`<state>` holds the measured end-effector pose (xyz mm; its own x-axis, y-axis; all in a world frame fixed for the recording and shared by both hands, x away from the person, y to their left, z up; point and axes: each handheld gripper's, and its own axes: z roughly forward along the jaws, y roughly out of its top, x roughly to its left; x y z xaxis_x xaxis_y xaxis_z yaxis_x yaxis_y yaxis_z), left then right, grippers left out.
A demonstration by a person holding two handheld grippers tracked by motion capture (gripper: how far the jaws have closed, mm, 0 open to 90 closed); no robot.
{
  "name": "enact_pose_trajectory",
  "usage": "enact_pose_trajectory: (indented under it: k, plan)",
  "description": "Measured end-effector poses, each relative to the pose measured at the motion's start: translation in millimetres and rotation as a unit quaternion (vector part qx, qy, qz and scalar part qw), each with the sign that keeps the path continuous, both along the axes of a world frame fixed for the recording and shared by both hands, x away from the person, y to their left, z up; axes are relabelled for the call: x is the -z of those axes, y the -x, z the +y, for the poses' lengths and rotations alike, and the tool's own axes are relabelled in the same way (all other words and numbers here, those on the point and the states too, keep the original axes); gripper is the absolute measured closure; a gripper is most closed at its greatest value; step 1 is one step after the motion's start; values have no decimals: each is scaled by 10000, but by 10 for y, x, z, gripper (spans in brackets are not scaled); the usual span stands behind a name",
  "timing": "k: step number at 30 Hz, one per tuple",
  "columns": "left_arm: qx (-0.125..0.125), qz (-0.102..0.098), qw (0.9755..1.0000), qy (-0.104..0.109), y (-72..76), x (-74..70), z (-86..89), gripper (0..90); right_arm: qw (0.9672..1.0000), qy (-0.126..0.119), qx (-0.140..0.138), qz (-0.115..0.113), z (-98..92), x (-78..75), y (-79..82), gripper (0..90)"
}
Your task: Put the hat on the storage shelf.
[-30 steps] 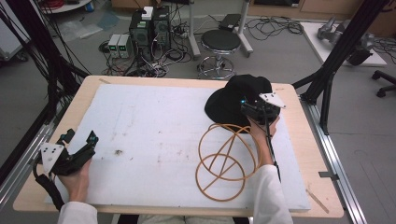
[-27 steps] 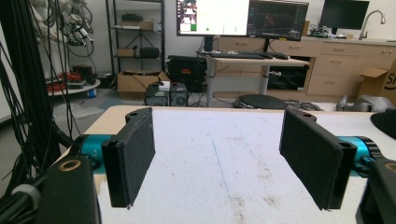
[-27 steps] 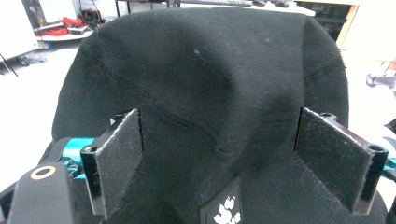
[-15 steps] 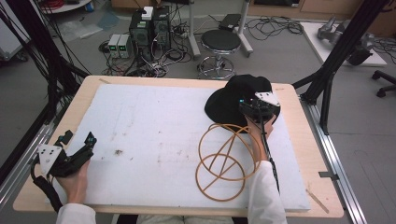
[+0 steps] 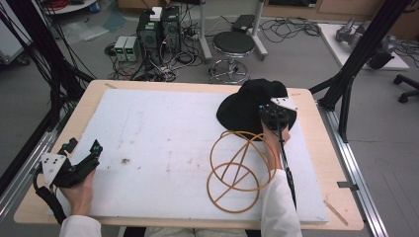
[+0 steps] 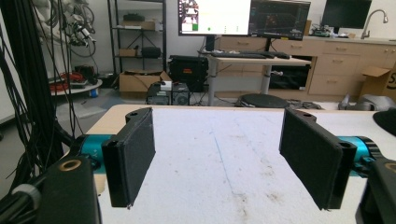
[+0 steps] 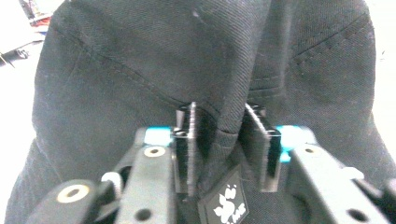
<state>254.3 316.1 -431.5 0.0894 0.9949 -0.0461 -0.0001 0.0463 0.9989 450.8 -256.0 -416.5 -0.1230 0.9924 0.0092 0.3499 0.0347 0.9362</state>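
The right gripper (image 7: 219,149) jaws pinch a fold of the black hat (image 5: 249,106) at the tabletop's far right, maybe loosely, so it could slip; the left gripper (image 6: 224,154) jaws gape, empty.

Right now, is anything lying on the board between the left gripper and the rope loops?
No. In the high view, the white board between the left gripper and the rope loops is bare apart from small dark specks.
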Motion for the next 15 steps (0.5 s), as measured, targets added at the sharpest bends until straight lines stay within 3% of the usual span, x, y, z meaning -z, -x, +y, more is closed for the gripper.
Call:
enact_pose_trajectory:
  k: [3,5,7,10,15]
  plan:
    - [23,-1,10000,-5,-6,2,-10,268,10000,-8,43,40,17,5,1,844]
    - [37,9,10000,2,-4,3,-14,268,9995,-307,-6,111,-24,8,-1,859]
    - [77,2,9999,67,-7,5,-17,268,9988,-454,-110,158,-71,-9,3,864]
    - [102,25,9999,71,-13,8,-24,268,9993,-286,-188,148,-83,-29,10,868]
    - [143,20,9999,91,-14,7,-39,268,9995,-222,-166,151,-66,-36,19,870]
